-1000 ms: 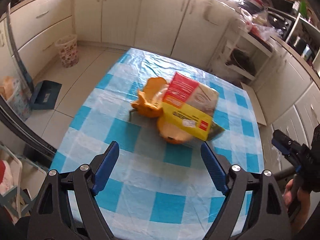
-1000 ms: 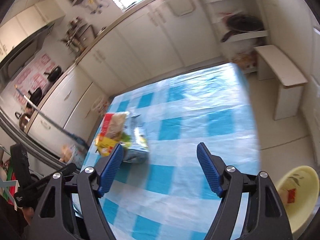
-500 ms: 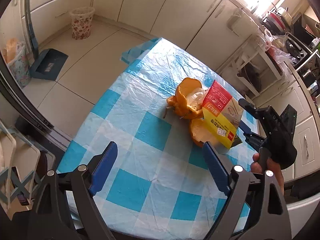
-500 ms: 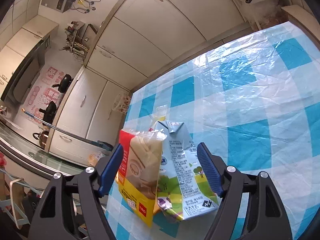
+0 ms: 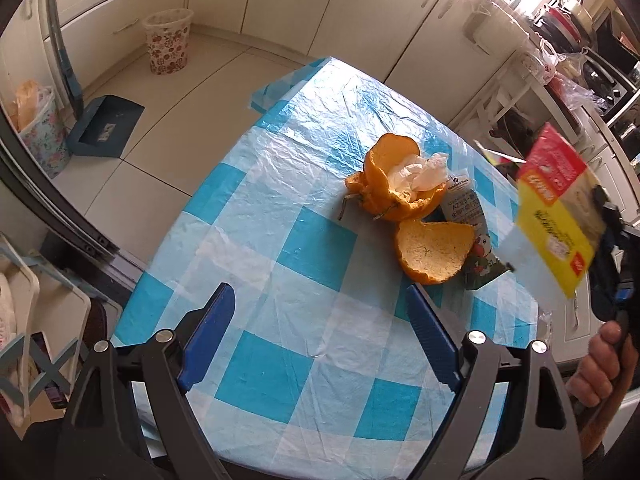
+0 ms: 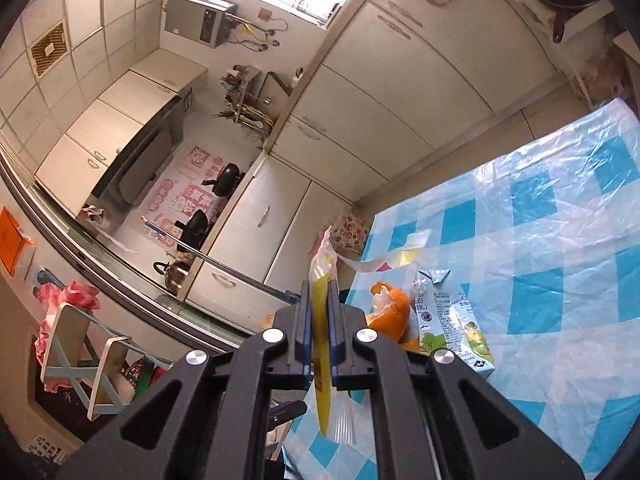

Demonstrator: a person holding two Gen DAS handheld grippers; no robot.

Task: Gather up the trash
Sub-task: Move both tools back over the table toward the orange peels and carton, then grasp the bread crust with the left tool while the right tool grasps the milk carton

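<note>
Kitchen cabinets ring a table (image 5: 304,364) covered in blue-checked plastic, and most of the rubbish sits in one heap on it. Your right tongs (image 6: 319,320) are clamped on the edge of the red-and-yellow wrapper (image 5: 554,208), which hangs clear of the table; gripping it by the thin edge lets the flat packet dangle freely, probably so it drops cleanly into a bin. Just beyond and to the right of those tongs lie the orange peel (image 6: 390,316) and the milk carton (image 6: 452,320), both resting on the cloth.

Your left tongs (image 5: 318,340) stand wide apart with nothing between them, hovering above the near part of the table. Ahead of them, slightly right, lie the two peel pieces, the farther one cupping a crumpled tissue (image 5: 418,170), with the carton tucked behind. A floral wastebasket (image 5: 167,40) stands on the floor far ahead to the left, a likely destination.
</note>
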